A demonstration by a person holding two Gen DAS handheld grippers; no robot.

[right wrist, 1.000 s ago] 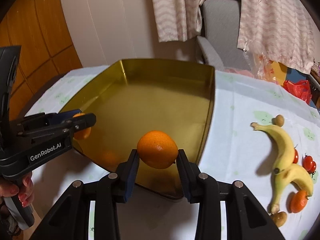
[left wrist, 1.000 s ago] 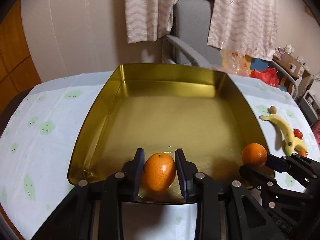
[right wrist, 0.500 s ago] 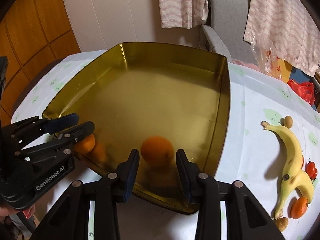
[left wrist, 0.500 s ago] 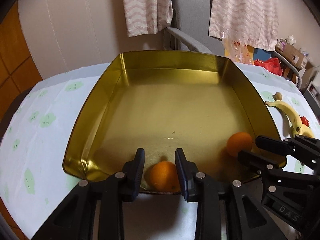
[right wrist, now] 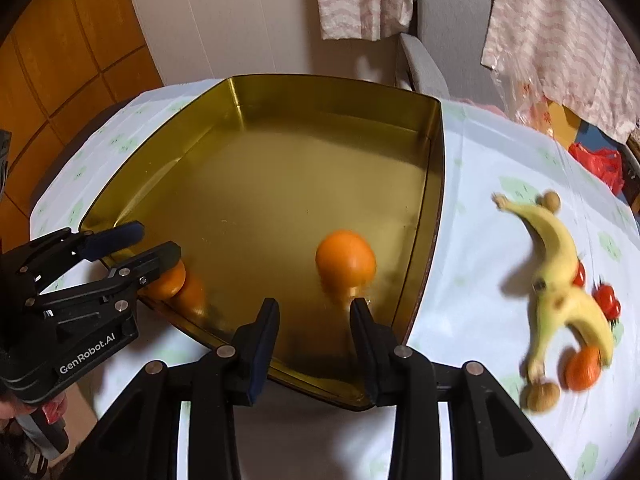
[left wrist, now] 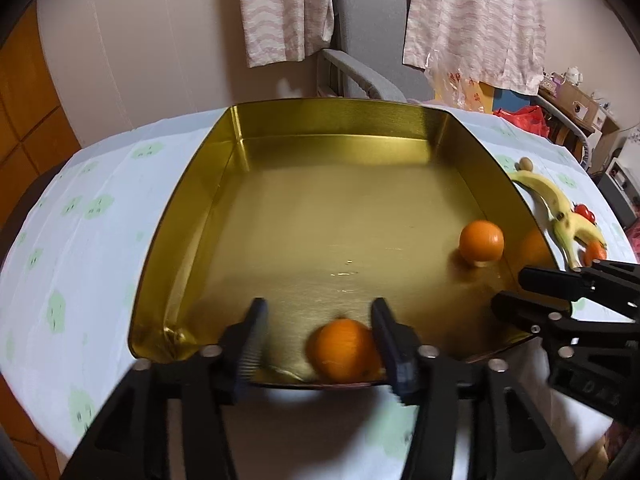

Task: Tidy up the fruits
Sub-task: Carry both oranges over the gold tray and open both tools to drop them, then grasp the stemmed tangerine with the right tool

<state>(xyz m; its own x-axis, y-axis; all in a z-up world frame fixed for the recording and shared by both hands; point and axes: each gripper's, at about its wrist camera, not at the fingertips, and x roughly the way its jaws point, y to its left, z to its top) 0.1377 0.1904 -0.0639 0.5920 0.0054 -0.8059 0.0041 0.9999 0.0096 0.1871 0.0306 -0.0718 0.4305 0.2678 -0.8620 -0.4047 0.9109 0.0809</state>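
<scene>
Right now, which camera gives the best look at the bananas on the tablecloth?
The right wrist view: the bananas lie whole, though blurred, right of the gold tray, among small fruits. The left wrist view shows the bananas smaller, squeezed at the right edge behind the tray wall.

Orange mandarins [left wrist: 481, 240], gold tray [left wrist: 340, 124], green-spotted cloth [left wrist: 80, 220]

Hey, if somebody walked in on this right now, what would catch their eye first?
Probably the big gold tray filling the middle of the table, with two oranges on its floor: one at the near edge between the left gripper's opening jaws, the other near the right wall, just ahead of the right gripper. Then the bananas on the tablecloth, right of the tray.
</scene>
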